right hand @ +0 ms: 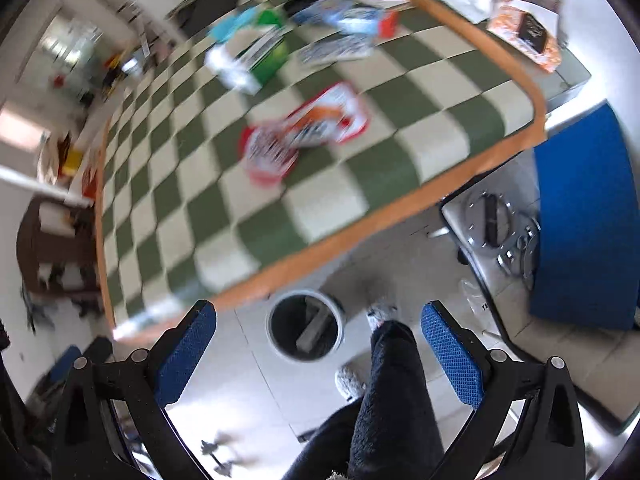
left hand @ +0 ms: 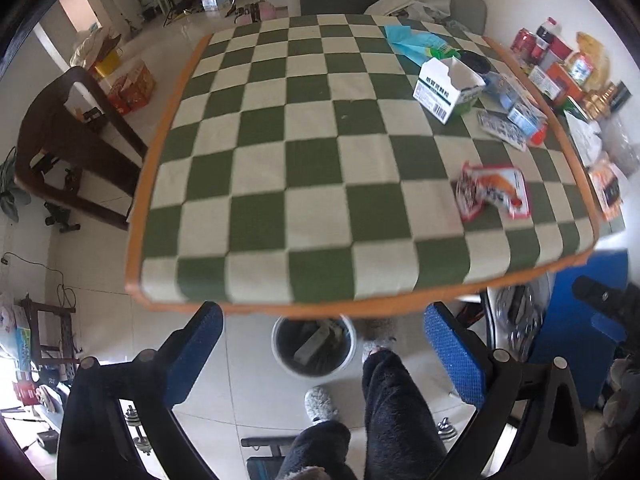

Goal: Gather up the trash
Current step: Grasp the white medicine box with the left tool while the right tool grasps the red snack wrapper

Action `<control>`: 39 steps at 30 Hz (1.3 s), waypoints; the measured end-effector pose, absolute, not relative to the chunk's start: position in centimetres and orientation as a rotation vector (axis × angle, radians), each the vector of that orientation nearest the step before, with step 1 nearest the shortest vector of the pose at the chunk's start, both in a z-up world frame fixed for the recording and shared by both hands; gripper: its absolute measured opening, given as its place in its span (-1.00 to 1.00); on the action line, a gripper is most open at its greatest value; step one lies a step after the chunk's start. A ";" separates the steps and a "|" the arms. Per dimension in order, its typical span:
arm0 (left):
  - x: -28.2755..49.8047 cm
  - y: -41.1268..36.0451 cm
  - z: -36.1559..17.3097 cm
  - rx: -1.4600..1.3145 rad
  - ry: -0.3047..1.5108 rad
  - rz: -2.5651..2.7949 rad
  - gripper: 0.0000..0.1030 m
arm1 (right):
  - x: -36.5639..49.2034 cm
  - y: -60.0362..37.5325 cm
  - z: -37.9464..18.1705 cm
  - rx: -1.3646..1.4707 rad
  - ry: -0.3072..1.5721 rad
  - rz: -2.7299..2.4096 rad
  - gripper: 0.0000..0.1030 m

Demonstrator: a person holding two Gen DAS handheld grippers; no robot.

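A red and white snack wrapper (left hand: 494, 194) lies on the checkered table (left hand: 280, 160) near its right edge; it also shows blurred in the right wrist view (right hand: 308, 128). A torn white and green carton (left hand: 448, 88) and blue packets (left hand: 516, 116) lie further back. A grey trash bin (left hand: 313, 345) with some trash inside stands on the floor below the table's front edge, also in the right wrist view (right hand: 306, 326). My left gripper (left hand: 322, 316) is open and empty above the bin. My right gripper (right hand: 318, 314) is open and empty, also above the bin.
A person's dark-trousered leg and slipper (left hand: 384, 376) stand beside the bin. A brown chair (left hand: 68, 140) is left of the table. A blue panel (right hand: 584, 216) and a white stool (right hand: 496, 232) are on the right. Groceries (left hand: 560, 60) crowd the shelf beyond the table's right edge.
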State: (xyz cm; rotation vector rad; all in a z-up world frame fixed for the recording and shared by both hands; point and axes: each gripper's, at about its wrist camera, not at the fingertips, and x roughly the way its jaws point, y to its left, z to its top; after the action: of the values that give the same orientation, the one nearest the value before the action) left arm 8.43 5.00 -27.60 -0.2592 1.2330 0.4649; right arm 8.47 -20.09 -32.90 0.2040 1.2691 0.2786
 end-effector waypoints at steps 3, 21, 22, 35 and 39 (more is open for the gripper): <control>11.9 5.1 -28.2 -0.230 1.267 0.503 1.00 | 14.2 -22.1 -33.1 0.307 1.305 0.255 1.00; 28.7 8.4 -31.3 -0.322 1.388 0.574 0.98 | 35.3 -16.3 -42.2 0.187 1.340 0.373 -0.92; 29.9 8.3 -31.0 -0.336 1.377 0.554 0.98 | 35.9 -17.0 -42.2 0.197 1.330 0.362 -0.93; 41.4 8.2 -35.4 -0.493 1.407 0.414 -0.85 | 43.9 -23.5 -42.9 0.322 1.383 0.260 -0.56; 40.4 8.3 -35.5 -0.447 1.409 0.446 -0.97 | 45.8 -22.6 -45.4 0.321 1.449 0.303 -0.19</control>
State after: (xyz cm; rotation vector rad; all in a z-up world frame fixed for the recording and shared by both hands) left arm 40.44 8.32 -35.50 -0.4469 1.4090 0.4457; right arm 45.82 -22.56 -45.37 0.3208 1.4493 0.3033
